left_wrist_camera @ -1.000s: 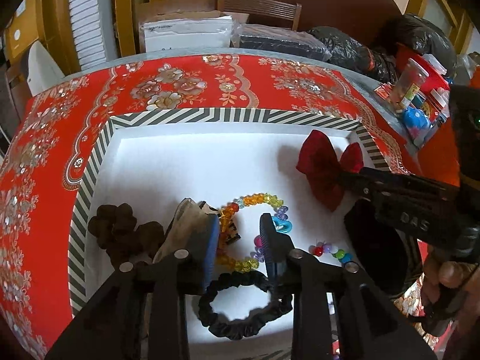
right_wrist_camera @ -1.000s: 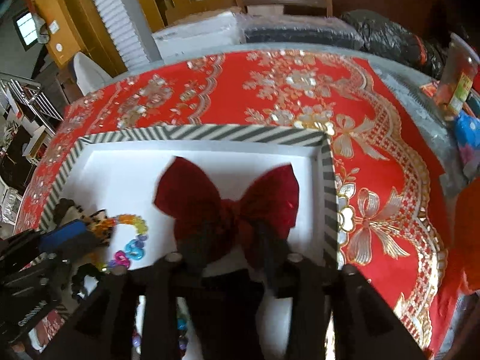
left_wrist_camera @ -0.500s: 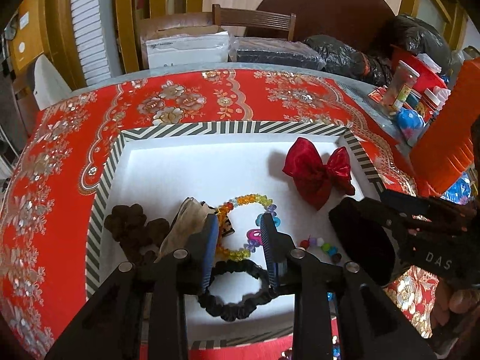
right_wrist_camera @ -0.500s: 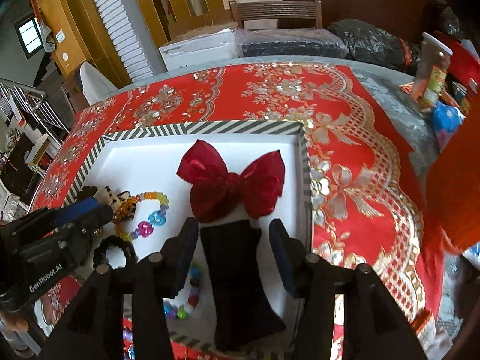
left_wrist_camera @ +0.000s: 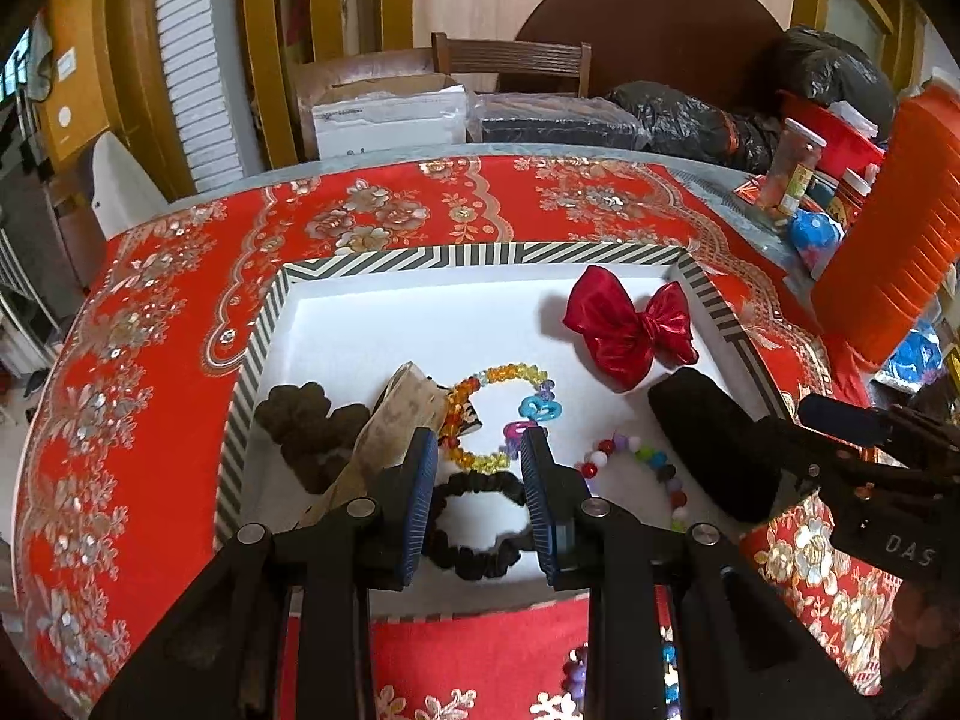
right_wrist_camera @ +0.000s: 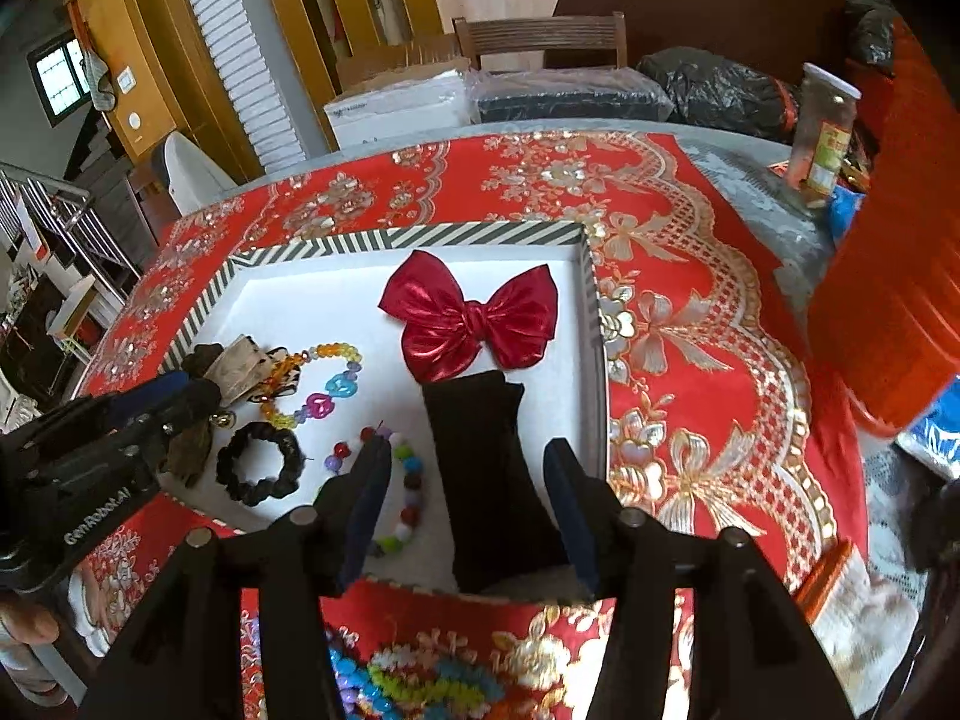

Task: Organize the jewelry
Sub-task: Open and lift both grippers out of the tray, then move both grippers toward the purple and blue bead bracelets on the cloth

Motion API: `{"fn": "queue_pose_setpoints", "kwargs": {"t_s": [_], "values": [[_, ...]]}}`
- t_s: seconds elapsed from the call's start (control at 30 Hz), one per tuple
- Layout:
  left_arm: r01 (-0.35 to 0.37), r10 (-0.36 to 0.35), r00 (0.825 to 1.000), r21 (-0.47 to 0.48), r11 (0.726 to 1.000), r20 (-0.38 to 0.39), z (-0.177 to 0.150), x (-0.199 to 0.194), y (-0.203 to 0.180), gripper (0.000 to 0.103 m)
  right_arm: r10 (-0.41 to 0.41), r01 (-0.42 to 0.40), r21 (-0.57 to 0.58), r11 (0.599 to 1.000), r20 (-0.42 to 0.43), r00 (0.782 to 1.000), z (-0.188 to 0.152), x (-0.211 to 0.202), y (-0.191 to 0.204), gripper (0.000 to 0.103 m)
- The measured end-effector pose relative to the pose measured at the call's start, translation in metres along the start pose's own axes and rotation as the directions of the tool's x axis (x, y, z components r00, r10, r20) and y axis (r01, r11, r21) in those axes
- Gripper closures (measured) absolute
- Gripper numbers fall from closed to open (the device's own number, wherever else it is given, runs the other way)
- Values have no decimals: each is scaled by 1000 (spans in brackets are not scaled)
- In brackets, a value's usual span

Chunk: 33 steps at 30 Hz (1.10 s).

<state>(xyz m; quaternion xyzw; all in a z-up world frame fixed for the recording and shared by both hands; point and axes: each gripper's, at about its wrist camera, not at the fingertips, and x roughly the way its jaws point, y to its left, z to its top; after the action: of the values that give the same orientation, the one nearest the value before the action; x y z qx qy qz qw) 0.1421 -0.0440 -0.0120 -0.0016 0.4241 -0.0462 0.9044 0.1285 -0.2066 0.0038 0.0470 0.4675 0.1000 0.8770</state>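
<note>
The red bow (right_wrist_camera: 471,321) lies in the white tray (right_wrist_camera: 288,300), near its far right corner. The right gripper (right_wrist_camera: 468,492) has just been opening, its jaws wide and holding nothing, above the black pouch (right_wrist_camera: 489,480). The left gripper (left_wrist_camera: 477,492) is a bit open and empty, above the black scrunchie (left_wrist_camera: 477,546) by the near edge.

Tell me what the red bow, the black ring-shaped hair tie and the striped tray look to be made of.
Red bow: shiny fabric, likely satin or metallic cloth; it shows bright highlights and soft creases.
Black hair tie: matte gathered fabric, probably over elastic; ruffled all round.
Striped tray: looks like printed cardboard or paperboard, with flat thin walls and a plain white inside.
</note>
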Motion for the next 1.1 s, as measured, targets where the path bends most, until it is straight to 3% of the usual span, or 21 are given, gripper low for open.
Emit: {"fn": "queue_pose_setpoints", "kwargs": {"t_s": [0.7, 1.1], "values": [[-27, 25, 998, 24, 999, 66, -27, -49, -12, 78, -3, 3, 1, 1000, 35, 999, -40, -48, 6, 44], [-29, 27, 997, 34, 999, 66, -46, -67, -16, 78, 26, -25, -25, 999, 46, 999, -64, -73, 19, 44]]}}
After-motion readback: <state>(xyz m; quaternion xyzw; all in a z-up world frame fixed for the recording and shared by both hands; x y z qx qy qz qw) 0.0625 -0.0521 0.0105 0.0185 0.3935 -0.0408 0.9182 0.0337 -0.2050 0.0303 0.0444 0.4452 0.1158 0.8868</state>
